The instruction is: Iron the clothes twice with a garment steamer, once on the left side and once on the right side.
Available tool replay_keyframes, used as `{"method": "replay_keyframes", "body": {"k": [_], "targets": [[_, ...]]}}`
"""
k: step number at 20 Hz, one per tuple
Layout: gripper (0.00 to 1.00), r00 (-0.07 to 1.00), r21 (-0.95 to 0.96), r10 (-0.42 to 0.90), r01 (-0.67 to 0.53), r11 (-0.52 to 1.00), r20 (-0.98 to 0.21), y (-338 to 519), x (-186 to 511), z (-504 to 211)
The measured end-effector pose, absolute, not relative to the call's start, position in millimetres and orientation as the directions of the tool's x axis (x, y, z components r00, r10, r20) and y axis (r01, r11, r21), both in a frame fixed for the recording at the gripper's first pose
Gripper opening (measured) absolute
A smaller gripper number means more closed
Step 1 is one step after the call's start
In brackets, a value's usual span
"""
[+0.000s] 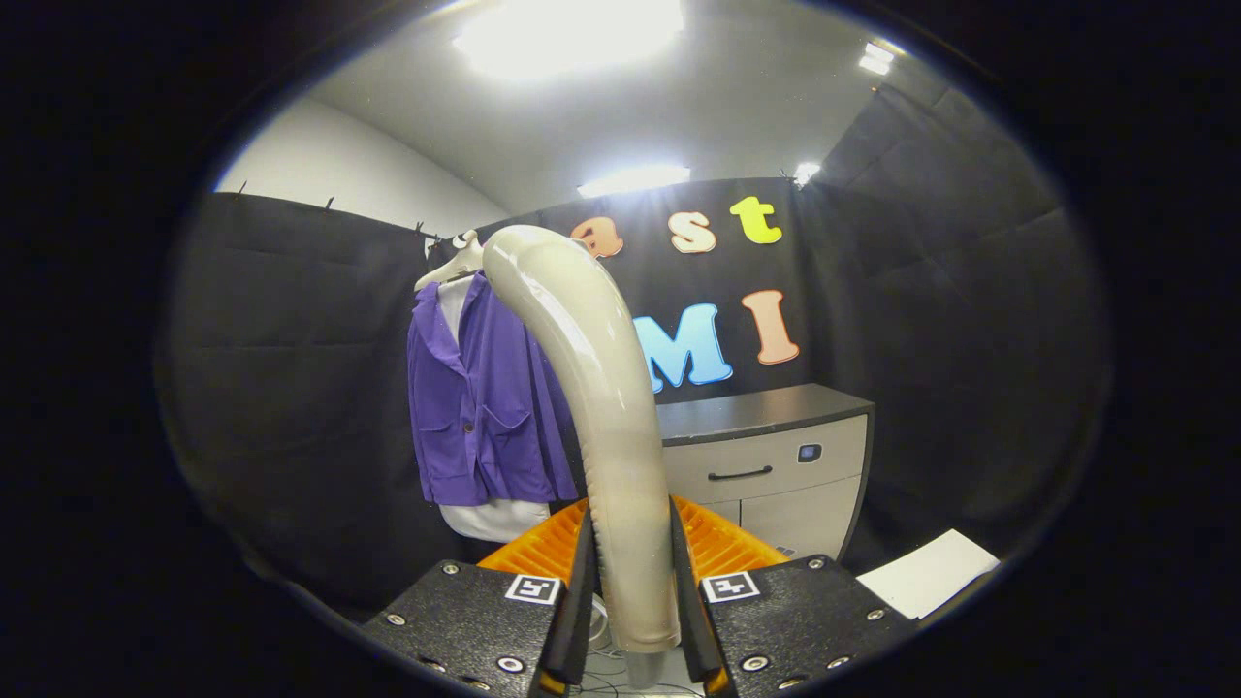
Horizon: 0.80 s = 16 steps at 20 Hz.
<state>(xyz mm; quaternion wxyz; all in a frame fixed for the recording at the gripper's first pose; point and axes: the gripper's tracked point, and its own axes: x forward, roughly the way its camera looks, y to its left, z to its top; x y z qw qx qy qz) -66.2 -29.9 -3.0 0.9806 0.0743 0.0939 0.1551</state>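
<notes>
— Cream plastic, glossy, curved like a swan's neck: the garment steamer (pixel 591 388) handle, rising from between the gripper (pixel 632 582) fingers and arching up and over to the left.

— Clamped?

— Looks so. Both fingers (pixel 580 582) pressed against the lower shaft, one on each side, no gap to be seen. Below the grip, a short grey stub and thin cords trailing off.

— And the head of it?

— Pointed away, toward the clothes; nozzle face hidden. Upper bend reaching about as high as the hanger (pixel 454 264).

— The clothes, then.

— Purple shirt (pixel 480 397) hanging open-fronted on a pale hanger, ahead and to the left of the fingers, against the black cloth wall (pixel 291 388). Collar, a chest pocket with a button, a few soft folds. Under it, something white (pixel 490 519) showing at the neck and again below the hem. Right edge of the shirt partly covered by the steamer's shaft. Touching or apart: cannot tell.

— Anything else about?

— Orange ribbed piece (pixel 722 543) just beyond the fingers, spreading to both sides of the shaft. Farther back, to the right, a grey cabinet (pixel 776 456) with a dark top, a drawer with a dark handle, doors beneath. White sheet (pixel 926 572) lying low on the right, near the right finger's block. Bright ceiling lights (pixel 567 34) above.
</notes>
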Motion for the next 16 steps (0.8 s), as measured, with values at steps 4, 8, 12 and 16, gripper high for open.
{"method": "replay_keyframes", "body": {"k": [4,8,12,16], "targets": [[0.38,0.938,0.185,0.318,-0.291,0.939,-0.14,-17,-68,6],[0.39,0.938,0.173,0.32,-0.295,0.94,-0.136,-6,-66,7],[0.39,0.939,0.173,0.312,-0.287,0.942,-0.144,-2,-63,3],[0.39,0.938,0.173,0.3,-0.271,0.947,-0.172,-2,-64,-4]]}}
